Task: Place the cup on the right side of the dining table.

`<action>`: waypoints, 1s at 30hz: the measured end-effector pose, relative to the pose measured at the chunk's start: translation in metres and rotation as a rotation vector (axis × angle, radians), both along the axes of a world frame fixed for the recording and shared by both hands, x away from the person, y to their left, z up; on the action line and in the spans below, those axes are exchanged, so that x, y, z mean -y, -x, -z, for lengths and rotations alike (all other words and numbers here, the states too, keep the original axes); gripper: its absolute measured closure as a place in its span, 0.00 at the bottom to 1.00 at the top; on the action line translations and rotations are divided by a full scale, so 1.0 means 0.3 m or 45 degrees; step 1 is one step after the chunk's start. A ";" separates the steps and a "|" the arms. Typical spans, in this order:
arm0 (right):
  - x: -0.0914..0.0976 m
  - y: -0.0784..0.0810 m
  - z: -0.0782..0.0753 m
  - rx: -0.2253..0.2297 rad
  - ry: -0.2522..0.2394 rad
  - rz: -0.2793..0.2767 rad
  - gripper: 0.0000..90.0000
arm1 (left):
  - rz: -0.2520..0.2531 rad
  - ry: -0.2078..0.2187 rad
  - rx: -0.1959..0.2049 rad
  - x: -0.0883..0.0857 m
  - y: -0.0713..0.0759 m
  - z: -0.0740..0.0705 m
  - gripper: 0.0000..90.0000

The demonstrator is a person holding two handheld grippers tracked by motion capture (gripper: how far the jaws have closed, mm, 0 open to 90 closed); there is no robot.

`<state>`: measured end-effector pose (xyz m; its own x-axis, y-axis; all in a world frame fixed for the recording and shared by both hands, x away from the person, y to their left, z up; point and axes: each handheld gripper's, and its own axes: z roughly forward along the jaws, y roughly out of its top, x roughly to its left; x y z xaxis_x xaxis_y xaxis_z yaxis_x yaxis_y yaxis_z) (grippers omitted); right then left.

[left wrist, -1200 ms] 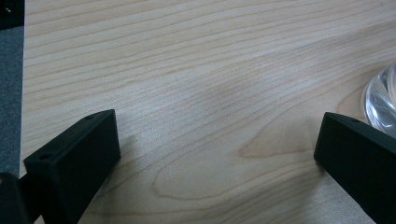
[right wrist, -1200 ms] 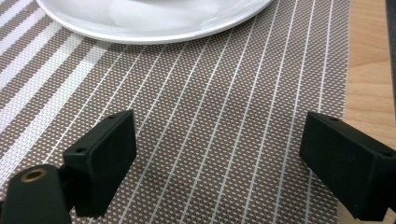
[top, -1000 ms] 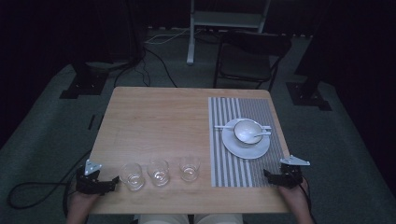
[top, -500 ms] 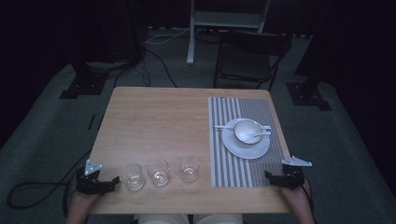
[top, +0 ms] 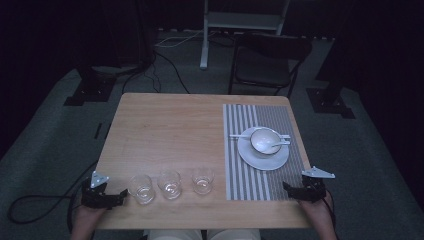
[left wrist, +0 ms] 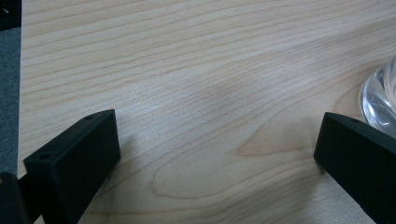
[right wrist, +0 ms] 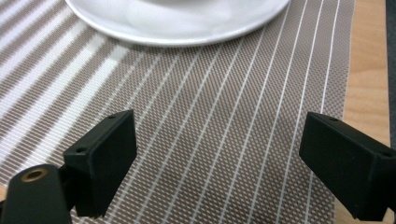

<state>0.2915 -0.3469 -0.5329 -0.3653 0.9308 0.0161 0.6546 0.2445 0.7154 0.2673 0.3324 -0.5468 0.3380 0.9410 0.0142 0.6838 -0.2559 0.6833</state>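
Closest to the person, the left gripper (top: 120,196) rests at the near left corner of the wooden surface (top: 170,130). Its jaws are wide open and hold nothing. Just beside them, to the right, stands the first glass (top: 141,188), not quite touching. In the left gripper view, the clear base of that glass (left wrist: 380,105) peeks in right by the right jaw, a little ahead of it.

The glass stands straight up with its open mouth facing the ceiling. It is round, so it has no long side to line up with. I think the left gripper is the one to take it, since it is much nearer than the other one.

Two more glasses (top: 170,184) stand in a row to the right.

The right gripper (top: 286,187) sits at the near right corner, over the striped mat (top: 250,180). Its jaws are wide open and empty too.

Farther back on the mat is a white plate (top: 263,158) with a bowl (top: 265,139) on it.
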 end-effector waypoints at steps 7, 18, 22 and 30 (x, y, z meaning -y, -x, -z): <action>-0.021 -0.004 -0.041 0.038 -0.028 -0.024 0.12 | 0.000 0.000 0.000 0.000 0.000 0.000 0.01; -0.033 -0.001 -0.094 0.089 -0.055 -0.038 0.12 | -0.001 0.001 0.000 0.000 0.000 0.000 0.01; -0.048 -0.007 -0.117 0.113 -0.066 -0.057 0.12 | 0.000 0.000 0.000 0.000 0.000 0.000 0.01; -0.081 -0.021 -0.145 0.136 -0.066 -0.083 0.12 | 0.000 0.000 0.000 0.000 0.000 0.000 0.01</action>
